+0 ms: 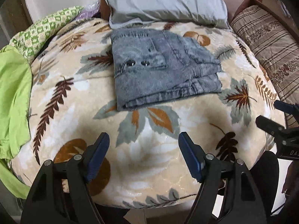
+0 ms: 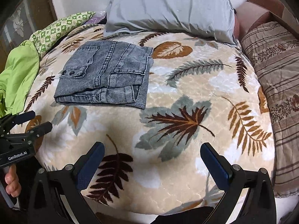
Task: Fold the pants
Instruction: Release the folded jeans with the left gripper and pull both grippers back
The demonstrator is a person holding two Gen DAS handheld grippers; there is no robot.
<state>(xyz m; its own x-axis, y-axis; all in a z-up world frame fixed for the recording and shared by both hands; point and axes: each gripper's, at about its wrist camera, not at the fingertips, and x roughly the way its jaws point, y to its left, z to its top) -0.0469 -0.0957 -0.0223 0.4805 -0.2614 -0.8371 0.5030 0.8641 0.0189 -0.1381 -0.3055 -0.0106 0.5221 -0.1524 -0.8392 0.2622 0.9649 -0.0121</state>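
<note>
Grey denim pants [image 1: 164,67] [image 2: 104,74] lie folded into a compact rectangle on the leaf-patterned blanket [image 1: 168,149] [image 2: 186,93], two dark buttons facing up. My left gripper [image 1: 143,140] hovers open over bare blanket, well short of the pants, with nothing between its blue pads. My right gripper [image 2: 152,149] is open too, to the right of the pants and nearer the bed's front edge, also holding nothing. Each gripper shows at the edge of the other's view: the right gripper [image 1: 271,113], the left gripper [image 2: 39,120] with a hand [image 2: 12,183] on its grip.
A grey pillow [image 1: 164,0] [image 2: 172,9] lies just behind the pants. A bright green cloth [image 1: 13,102] [image 2: 18,71] and a green checked cloth [image 1: 46,26] [image 2: 59,28] sit at the left. A brown striped cushion [image 1: 271,46] [image 2: 276,84] runs along the right side.
</note>
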